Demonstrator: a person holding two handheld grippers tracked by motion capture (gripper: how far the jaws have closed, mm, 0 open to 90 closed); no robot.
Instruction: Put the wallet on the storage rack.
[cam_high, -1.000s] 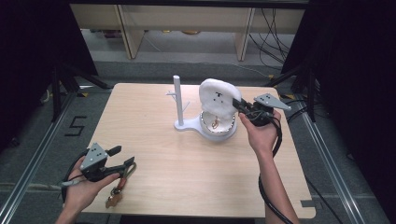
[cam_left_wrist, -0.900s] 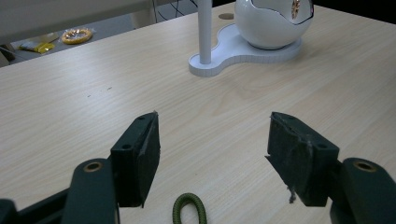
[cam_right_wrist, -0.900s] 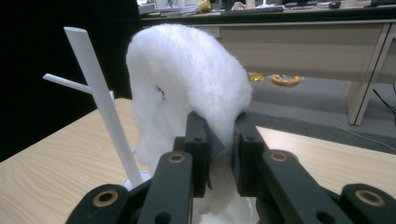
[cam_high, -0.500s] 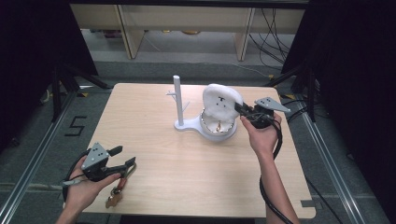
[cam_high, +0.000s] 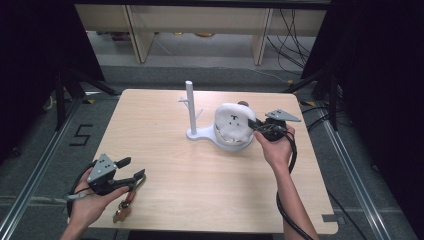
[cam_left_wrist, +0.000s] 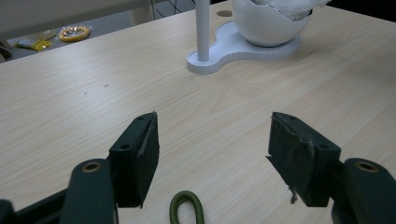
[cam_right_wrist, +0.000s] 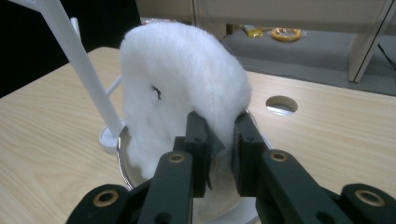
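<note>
Down at the lower left of the high view, the left gripper (cam_high: 131, 168) rests low over the near edge of the wooden table (cam_high: 165, 150), its jaws spread wide with nothing between them. In the left gripper view those two black pads frame bare wood, and a loop of dark green cord (cam_left_wrist: 187, 210) lies on the table at the bottom centre of that frame, just short of the jaws. A small brownish thing hangs by the person's left hand (cam_high: 92, 200) at the table's edge, too small to make out. Toward the middle right of the high view, the right gripper (cam_high: 253, 124) is closed tight on the lower edge of a white fluffy toy (cam_high: 234, 120), the person's right hand (cam_high: 275, 147) wrapped around the tool just below it. In the right gripper view the jaws pinch the fur at centre frame, and the toy drapes down into a white bowl (cam_right_wrist: 122, 161) whose rim shows at the lower left. That bowl sits on a white stand with an upright post (cam_high: 190, 102) just to its left, in the centre of the high view. Beyond the table, at the top of the frame, pale shelf legs (cam_high: 136, 35) and loose cables (cam_high: 290, 30) stand on the grey floor.
</note>
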